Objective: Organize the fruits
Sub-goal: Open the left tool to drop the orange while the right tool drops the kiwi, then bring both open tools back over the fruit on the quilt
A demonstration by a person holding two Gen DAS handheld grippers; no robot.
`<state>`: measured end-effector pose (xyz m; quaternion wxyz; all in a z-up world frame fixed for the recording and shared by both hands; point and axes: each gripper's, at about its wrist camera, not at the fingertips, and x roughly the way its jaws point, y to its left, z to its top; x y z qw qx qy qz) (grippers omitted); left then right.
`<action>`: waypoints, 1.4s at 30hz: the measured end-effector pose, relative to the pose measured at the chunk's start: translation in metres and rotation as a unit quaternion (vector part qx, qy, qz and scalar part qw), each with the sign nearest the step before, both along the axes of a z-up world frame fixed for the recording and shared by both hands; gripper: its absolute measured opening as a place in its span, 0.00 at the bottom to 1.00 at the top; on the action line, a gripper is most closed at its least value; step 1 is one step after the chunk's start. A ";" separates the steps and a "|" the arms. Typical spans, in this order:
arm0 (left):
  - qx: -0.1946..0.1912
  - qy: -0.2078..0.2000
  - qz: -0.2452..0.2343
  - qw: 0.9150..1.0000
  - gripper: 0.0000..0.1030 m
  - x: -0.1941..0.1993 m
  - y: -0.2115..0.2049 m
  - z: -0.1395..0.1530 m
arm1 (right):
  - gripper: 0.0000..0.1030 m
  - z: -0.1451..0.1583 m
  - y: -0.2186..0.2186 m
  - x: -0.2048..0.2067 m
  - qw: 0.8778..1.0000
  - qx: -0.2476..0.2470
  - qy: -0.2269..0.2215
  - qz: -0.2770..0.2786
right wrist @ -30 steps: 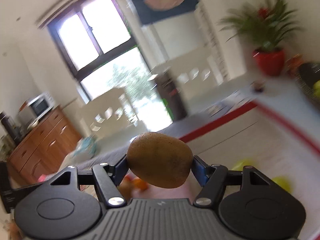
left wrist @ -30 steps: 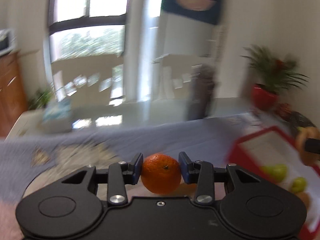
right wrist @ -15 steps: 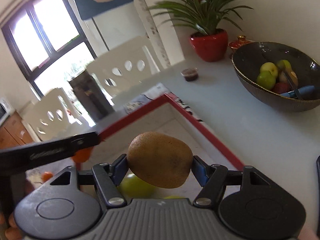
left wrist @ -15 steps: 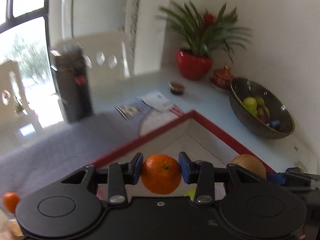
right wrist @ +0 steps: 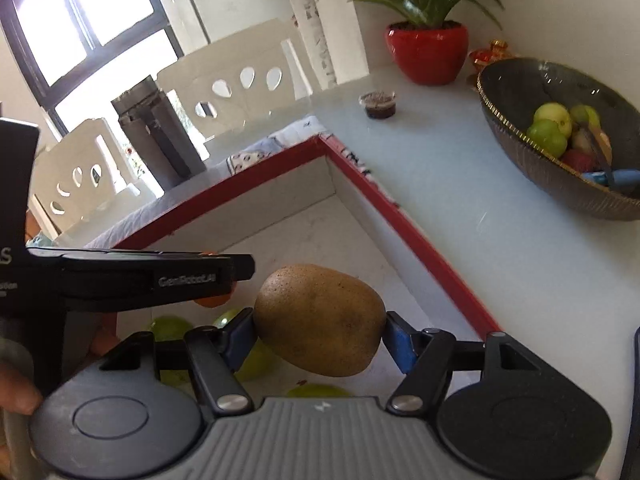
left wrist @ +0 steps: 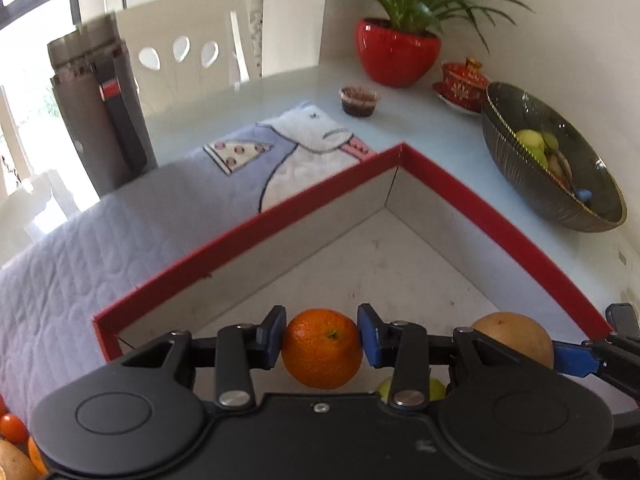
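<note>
My left gripper (left wrist: 322,340) is shut on an orange (left wrist: 322,347) and holds it above the red-rimmed box (left wrist: 248,230). My right gripper (right wrist: 320,330) is shut on a brown kiwi (right wrist: 320,318), also over the box (right wrist: 404,224). The kiwi shows in the left wrist view (left wrist: 514,334) to the right of the orange. The left gripper's body (right wrist: 132,276) crosses the right wrist view at the left. Several green fruits (right wrist: 170,328) lie on the box floor under the grippers; one green fruit (left wrist: 436,388) shows below the left gripper.
A dark bowl (right wrist: 516,160) with green and red fruit stands on the table right of the box, also in the left wrist view (left wrist: 516,168). A red plant pot (left wrist: 398,52), a small cup (left wrist: 358,100) and a grey cylinder (left wrist: 96,112) stand behind. Small orange fruits (left wrist: 14,428) lie left on the quilted mat (left wrist: 120,232).
Both grippers swung right from the mat side and now hang over the box, nearer its floor, still gripping their fruits. The views are sharper now.
</note>
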<state>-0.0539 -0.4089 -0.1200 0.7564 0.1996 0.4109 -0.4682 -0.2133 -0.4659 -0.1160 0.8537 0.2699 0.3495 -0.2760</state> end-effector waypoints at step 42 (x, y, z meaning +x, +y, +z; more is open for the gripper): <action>-0.112 -0.086 0.205 0.969 0.74 0.051 0.292 0.018 | 0.82 0.033 0.227 -0.001 0.982 -0.005 -0.098 0.160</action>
